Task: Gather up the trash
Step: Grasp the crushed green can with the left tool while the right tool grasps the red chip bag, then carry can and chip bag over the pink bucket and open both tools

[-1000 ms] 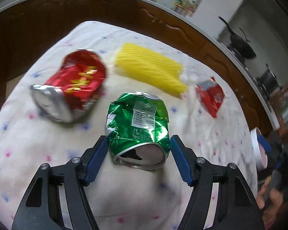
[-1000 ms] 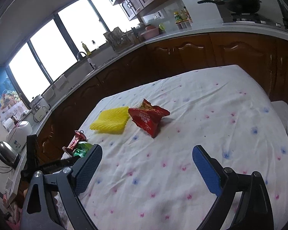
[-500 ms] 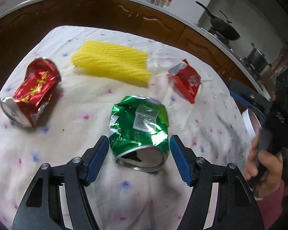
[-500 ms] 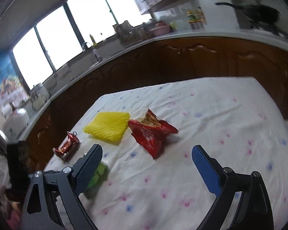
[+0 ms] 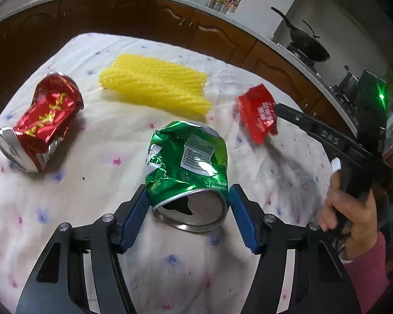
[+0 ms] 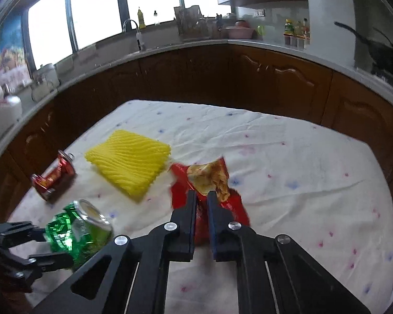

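A crushed green can (image 5: 188, 159) lies on the white cloth between the blue pads of my left gripper (image 5: 187, 204). Its jaws are closing and both pads touch the can's sides. The same can (image 6: 76, 233) shows at the lower left of the right wrist view. My right gripper (image 6: 201, 198) is shut on a red snack wrapper (image 6: 233, 204), pinching its near edge. In the left wrist view that wrapper (image 5: 256, 112) lies right of the can. A crushed red can (image 5: 44, 123) lies at the left, and a yellow foam net (image 5: 157, 89) lies behind.
The table (image 6: 301, 183) wears a white cloth with small flowers. Dark wooden cabinets (image 6: 275, 78) under a grey counter curve round its far side. A wok (image 5: 309, 44) sits on the stove at the right. A person's hand (image 5: 353, 219) holds the right gripper's handle.
The right gripper came forward to the red wrapper and went from wide open to shut on it. The left pads drew in against the green can.
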### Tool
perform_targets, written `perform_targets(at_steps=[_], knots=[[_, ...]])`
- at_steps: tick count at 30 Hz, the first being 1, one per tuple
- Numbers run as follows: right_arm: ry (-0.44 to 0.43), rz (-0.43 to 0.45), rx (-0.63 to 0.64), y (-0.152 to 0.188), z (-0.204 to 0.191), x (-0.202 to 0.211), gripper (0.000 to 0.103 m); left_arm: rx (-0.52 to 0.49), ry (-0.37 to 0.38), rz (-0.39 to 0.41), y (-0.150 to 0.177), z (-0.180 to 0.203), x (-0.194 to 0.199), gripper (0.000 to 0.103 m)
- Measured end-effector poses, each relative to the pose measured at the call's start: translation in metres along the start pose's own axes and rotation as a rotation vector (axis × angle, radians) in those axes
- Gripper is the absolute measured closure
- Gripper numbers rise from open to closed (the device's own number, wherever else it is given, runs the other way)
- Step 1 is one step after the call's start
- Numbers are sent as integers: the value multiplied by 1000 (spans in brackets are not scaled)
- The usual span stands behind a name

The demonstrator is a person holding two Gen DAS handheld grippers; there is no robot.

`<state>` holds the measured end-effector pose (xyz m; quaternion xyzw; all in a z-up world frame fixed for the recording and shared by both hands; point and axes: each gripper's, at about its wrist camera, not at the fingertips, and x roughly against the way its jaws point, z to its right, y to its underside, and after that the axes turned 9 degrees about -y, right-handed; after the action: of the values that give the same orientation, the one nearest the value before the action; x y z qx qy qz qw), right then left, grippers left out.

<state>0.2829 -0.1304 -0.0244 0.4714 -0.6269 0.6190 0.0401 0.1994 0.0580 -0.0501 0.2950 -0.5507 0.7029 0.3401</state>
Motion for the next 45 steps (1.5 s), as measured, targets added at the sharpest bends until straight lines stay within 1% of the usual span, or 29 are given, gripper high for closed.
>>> perform_targets(at_steps=[7, 11, 14, 19, 24, 29, 36, 45], knots=[[-63, 67, -107, 14, 6, 45, 99, -46, 45, 64, -4, 18, 19, 42], [-58, 119, -141, 24, 5, 75, 99, -84, 68, 87, -4, 33, 27, 42], [-58, 142, -165, 31, 7, 93, 99, -108, 96, 98, -4, 46, 33, 42], [-26, 201, -216, 49, 15, 135, 99, -160, 137, 112, -1, 75, 41, 42], [21, 230, -255, 67, 25, 167, 99, -216, 176, 119, 4, 108, 44, 42], [57, 249, -297, 86, 38, 192, 99, -253, 202, 119, 7, 131, 46, 42], [98, 283, -344, 104, 51, 220, 99, -301, 243, 120, 12, 162, 50, 42], [155, 335, -390, 125, 74, 260, 99, -372, 290, 135, 15, 213, 57, 42]])
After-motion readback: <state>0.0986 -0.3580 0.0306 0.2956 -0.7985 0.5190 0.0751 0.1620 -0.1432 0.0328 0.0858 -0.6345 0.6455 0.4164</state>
